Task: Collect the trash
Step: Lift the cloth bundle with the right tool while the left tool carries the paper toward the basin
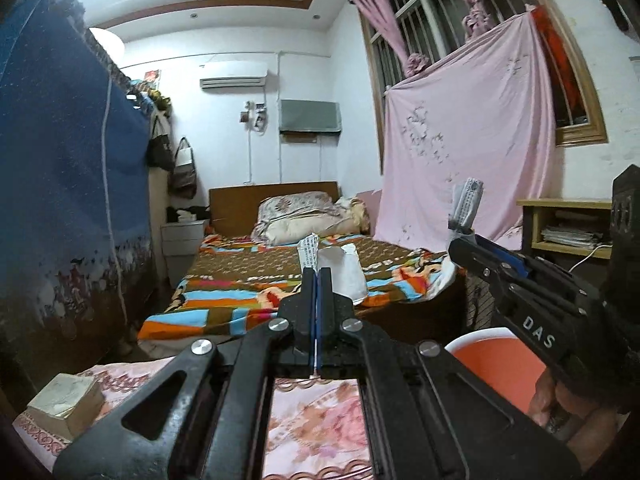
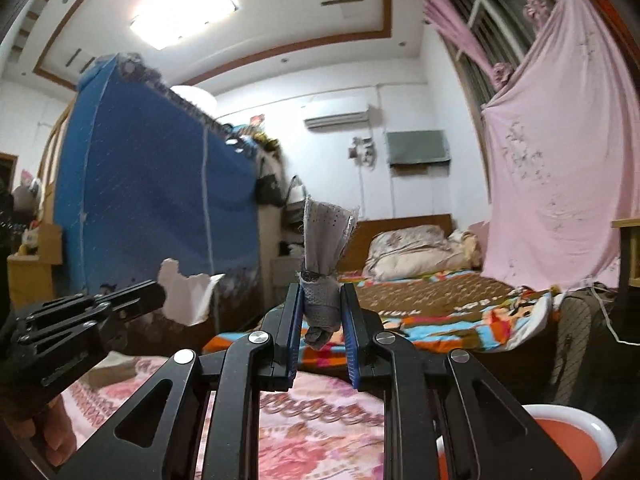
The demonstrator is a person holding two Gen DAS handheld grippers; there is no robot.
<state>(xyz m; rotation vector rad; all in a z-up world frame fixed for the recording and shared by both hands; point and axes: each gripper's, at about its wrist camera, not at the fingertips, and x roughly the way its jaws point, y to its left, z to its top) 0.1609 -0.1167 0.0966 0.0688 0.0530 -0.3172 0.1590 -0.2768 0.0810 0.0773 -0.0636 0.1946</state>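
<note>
The left gripper pinches a light, floppy paper scrap by its edge, the right gripper squeezes a soft grey wad mid-body, both above the bin.

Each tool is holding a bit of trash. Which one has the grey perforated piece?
The right tool holds the grey perforated wad, pinched upright between its blue pads. The left tool grips flat white paper instead.

We see 2 pieces of trash held level above the pink bedding: a torn white paper scrap and a crumpled grey perforated wrapper, standing upright.
</note>
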